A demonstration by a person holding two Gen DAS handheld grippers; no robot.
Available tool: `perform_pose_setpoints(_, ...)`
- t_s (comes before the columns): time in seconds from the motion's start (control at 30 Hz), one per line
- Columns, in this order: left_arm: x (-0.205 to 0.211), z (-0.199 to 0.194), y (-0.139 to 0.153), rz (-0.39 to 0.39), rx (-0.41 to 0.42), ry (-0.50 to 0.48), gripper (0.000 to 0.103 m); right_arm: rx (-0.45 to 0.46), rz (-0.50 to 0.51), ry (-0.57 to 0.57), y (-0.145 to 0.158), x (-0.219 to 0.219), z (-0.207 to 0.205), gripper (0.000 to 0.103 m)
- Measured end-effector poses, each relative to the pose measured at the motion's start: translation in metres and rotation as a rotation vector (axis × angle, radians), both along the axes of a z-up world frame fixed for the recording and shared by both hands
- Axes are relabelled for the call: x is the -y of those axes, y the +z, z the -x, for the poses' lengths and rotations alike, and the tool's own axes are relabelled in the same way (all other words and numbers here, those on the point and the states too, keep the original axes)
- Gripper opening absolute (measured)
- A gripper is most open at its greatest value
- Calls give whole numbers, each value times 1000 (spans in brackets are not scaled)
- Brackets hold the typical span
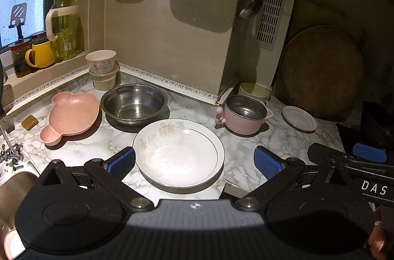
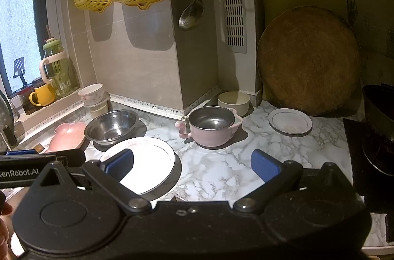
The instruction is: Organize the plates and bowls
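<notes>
Nearby, steel bowl, pink pot, perhaps ladle

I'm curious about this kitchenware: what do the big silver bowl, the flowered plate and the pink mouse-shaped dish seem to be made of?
The silver bowl looks like stainless steel: shiny, with mirror-like reflections. The flowered plate seems to be glazed ceramic or porcelain: glossy white with a printed rim line. The pink dish looks like matte plastic or fibre composite; it reflects nothing.

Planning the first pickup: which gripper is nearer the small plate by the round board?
Right gripper: the small plate lies just ahead-right. Left gripper sits farther left.
</notes>
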State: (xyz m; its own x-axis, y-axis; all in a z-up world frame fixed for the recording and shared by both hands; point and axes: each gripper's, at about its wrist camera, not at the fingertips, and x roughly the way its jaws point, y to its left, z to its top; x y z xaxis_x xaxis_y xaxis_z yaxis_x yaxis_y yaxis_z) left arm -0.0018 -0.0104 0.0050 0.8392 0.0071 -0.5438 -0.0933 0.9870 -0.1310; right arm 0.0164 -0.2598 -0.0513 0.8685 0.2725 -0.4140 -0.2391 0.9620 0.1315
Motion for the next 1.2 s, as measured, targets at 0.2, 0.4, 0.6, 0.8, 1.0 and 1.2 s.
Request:
perform_pose_setpoints(0.2, 2, -5, -2, 0, -4, -7, 103, -7, 1, -5, 1, 2, -4, 102)
perform_pose_setpoints(0.4, 5, -15, -5, 4, -13, -19, 103, -15, 6, -13, -1, 5, -14, 102)
perform_pose_setpoints(0.6, 11, -34, -11, 8, -29, -38, 103, -31, 7, -27, -6, 13, -31, 102)
perform_pose_setpoints(0.8, 18, -61, -18, 13, -46, -58, 103, -53, 10, -34, -14, 21, -55, 102)
perform_pose_setpoints(1.0, 31, -99, -26, 15, -71, -110, 103, -78, 10, -67, -21, 38, -87, 99)
perform_pose_setpoints(1.2, 57, -132, -33, -5, -77, -177, 103, -107, 6, -131, -27, 63, -117, 99)
